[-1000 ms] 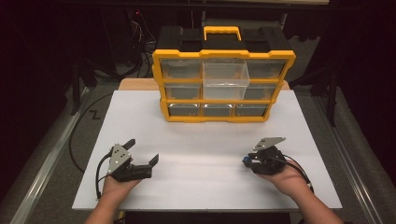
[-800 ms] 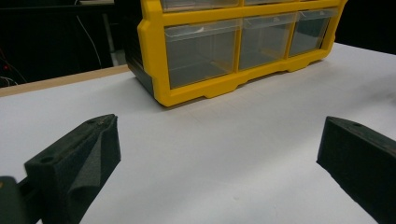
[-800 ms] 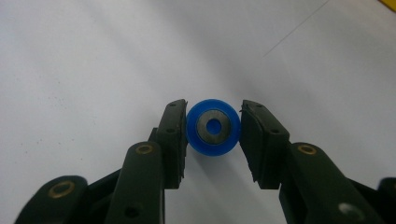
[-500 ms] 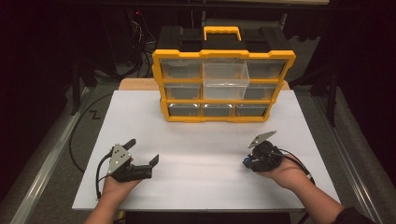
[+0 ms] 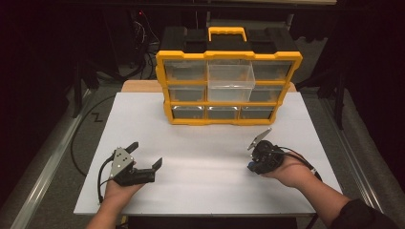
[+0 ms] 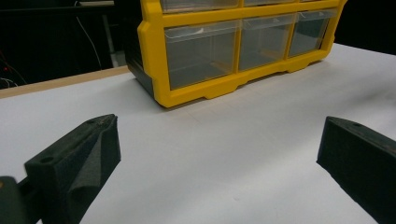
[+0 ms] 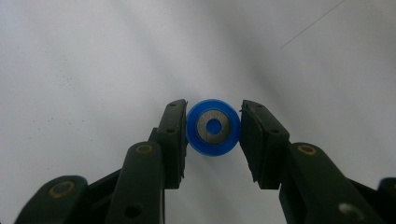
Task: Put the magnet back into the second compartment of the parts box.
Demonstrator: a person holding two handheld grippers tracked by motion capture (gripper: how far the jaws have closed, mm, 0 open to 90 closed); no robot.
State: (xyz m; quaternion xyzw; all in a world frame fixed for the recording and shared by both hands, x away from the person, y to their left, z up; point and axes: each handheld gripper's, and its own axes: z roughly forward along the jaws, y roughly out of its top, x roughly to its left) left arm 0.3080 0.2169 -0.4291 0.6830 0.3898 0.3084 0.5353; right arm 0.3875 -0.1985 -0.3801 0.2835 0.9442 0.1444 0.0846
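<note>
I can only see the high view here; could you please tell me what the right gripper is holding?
Observer: The right gripper is shut on a small blue plastic ring with a grey metal centre.
Operator: Thank you. Is the left gripper holding anything?
Observer: No. The left gripper has its jaws wide apart over the white tabletop, with nothing between them.
Operator: Is anything in the organiser's bottom drawers?
Observer: The clear plastic bottom-left drawer of the yellow plastic organiser looks empty up close.
</note>
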